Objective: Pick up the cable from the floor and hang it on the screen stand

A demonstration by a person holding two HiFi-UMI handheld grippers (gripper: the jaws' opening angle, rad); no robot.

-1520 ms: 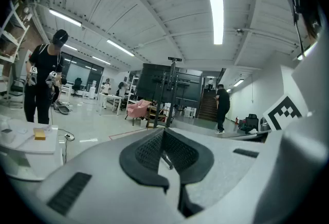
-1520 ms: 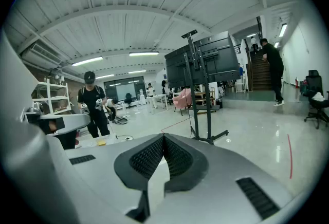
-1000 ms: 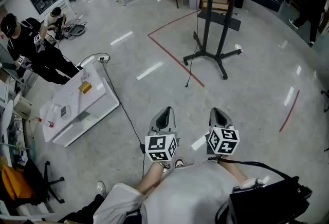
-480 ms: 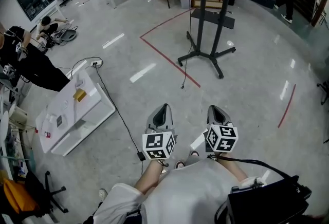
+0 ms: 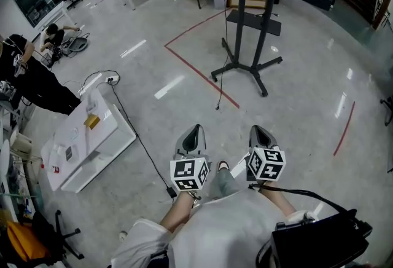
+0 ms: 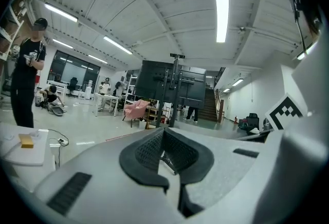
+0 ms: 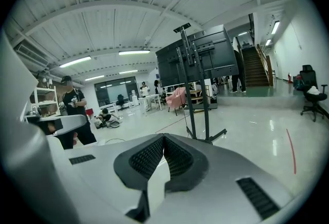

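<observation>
Cable (image 5: 221, 73) dangles by screen stand (image 5: 240, 33), open floor (image 5: 288, 119) between it and closed left tool (image 5: 195, 131) and right tool (image 5: 258, 131).

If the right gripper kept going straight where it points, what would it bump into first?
Probably the screen stand. The right gripper points level over open floor, and the stand sits a little right of its line, so it could just miss. Depth is unclear.

Closed hand-held gripper (image 7: 163, 137) (empty); screen stand (image 7: 200, 63) ahead.
</observation>
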